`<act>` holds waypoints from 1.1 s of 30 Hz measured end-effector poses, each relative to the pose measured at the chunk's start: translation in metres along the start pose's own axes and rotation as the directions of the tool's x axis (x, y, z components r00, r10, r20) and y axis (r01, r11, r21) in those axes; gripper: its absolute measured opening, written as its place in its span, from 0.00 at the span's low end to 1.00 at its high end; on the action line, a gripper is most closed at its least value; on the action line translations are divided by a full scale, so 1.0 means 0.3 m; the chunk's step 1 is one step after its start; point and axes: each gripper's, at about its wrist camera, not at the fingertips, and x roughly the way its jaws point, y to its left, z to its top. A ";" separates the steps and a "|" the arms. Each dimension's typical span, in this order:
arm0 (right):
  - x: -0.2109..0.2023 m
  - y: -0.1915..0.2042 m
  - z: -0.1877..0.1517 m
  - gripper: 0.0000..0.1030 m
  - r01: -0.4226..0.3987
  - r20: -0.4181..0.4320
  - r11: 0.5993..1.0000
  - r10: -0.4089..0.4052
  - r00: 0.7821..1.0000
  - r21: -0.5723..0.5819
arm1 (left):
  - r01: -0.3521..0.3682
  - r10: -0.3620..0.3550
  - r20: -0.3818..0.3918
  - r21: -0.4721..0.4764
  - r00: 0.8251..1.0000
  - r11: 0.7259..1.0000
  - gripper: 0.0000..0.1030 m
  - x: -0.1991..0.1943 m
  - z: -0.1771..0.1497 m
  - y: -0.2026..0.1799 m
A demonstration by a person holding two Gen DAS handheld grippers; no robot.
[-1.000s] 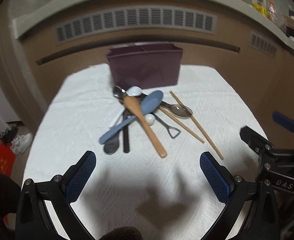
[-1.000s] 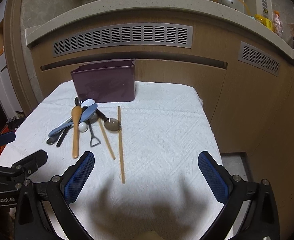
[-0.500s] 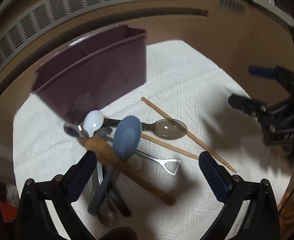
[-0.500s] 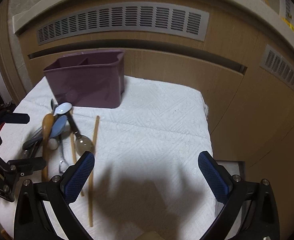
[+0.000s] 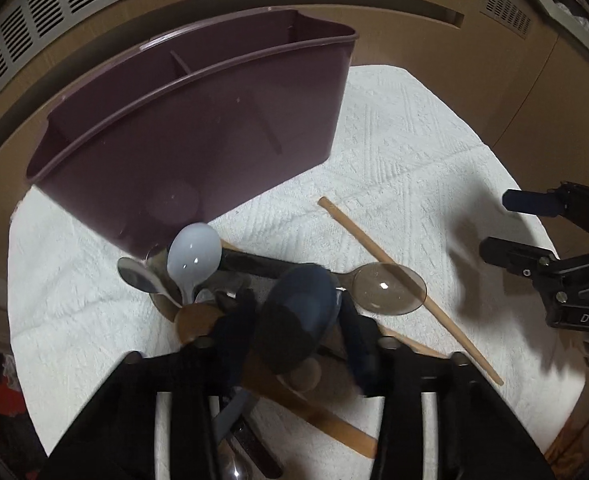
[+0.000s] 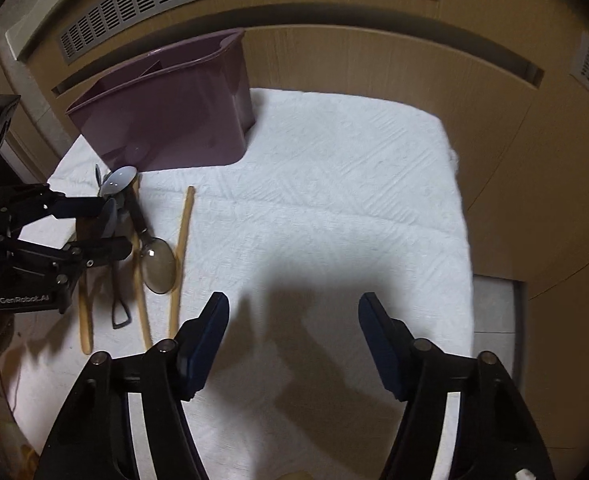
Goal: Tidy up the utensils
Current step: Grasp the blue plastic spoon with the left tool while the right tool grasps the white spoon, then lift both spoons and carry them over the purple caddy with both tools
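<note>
– Spoon position from the left wrist camera, please?

– Blue spoon (image 5: 294, 320) lies on top of the pile, its bowl right between the left tongs (image 5: 296, 302). Its long axis runs near to far, with the handle going back under the tongs. The tongs have narrowed to either side of the bowl. I cannot tell whether the pads are biting.

– And the caddy (image 5: 198, 128)?

– Just beyond the pile, far and slightly left on the cloth (image 5: 394, 140). I'd say the coming lift goes up and forward.

– Count?

– One caddy with a divider. One blue spoon, one white spoon (image 5: 194, 256), one smoky spoon (image 5: 390, 288), one wooden spoon (image 5: 314, 416) and at least one metal spoon (image 5: 134, 276). Two chopsticks, the long one (image 5: 374, 252) lying to the right. The pile hides the rest.

– Right wrist camera?

– Right tongs (image 6: 292, 336) are spread over bare cloth and grip nothing. The pile sits far left of them, so the left tongs (image 6: 110, 228) are much nearer. They straddle the blue spoon here too.

– Anything new?

– One looped metal tool (image 6: 120, 312) lies between the wooden spoon and the chopsticks. Both chopsticks (image 6: 180, 248) run near to far, roughly side by side. The caddy (image 6: 166, 120) stands at the far left.
</note>
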 end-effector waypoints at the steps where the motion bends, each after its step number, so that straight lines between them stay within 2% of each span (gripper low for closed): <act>1: 0.004 0.012 0.004 0.62 0.003 0.002 1.000 -0.003 1.000 -0.007 | 0.015 -0.015 0.005 -0.013 1.000 1.000 0.37 -0.011 -0.012 0.010; 5: 0.007 0.066 0.032 0.62 0.003 0.004 0.999 -0.003 1.000 -0.039 | 0.055 -0.052 0.048 -0.058 0.997 0.997 0.37 -0.081 -0.070 0.044; 11: 0.023 0.200 0.087 0.62 -0.023 -0.002 0.993 0.023 1.000 -0.117 | 0.070 -0.064 0.095 -0.063 0.993 0.996 0.37 -0.179 -0.158 0.064; 15: 0.043 0.333 0.135 0.59 -0.081 0.006 0.980 0.084 0.996 -0.182 | 0.100 -0.084 0.129 -0.125 0.988 0.987 0.37 -0.240 -0.220 0.135; 19: 0.082 0.450 0.200 0.59 -0.144 -0.008 0.974 0.145 0.989 -0.175 | 0.091 -0.064 0.173 -0.156 0.983 0.984 0.37 -0.287 -0.276 0.183; 23: 0.139 0.528 0.254 0.59 -0.114 -0.014 0.989 0.113 0.993 -0.098 | 0.083 -0.035 0.238 -0.193 0.971 0.978 0.35 -0.342 -0.302 0.237; 27: 0.213 0.572 0.292 0.59 -0.046 -0.005 0.999 0.046 0.999 -0.018 | 0.061 0.015 0.297 -0.244 0.955 0.968 0.34 -0.383 -0.318 0.303; 33: 0.308 0.624 0.309 0.59 0.002 -0.054 1.000 0.000 0.999 0.031 | 0.096 -0.001 0.326 -0.273 0.945 0.957 0.34 -0.381 -0.338 0.342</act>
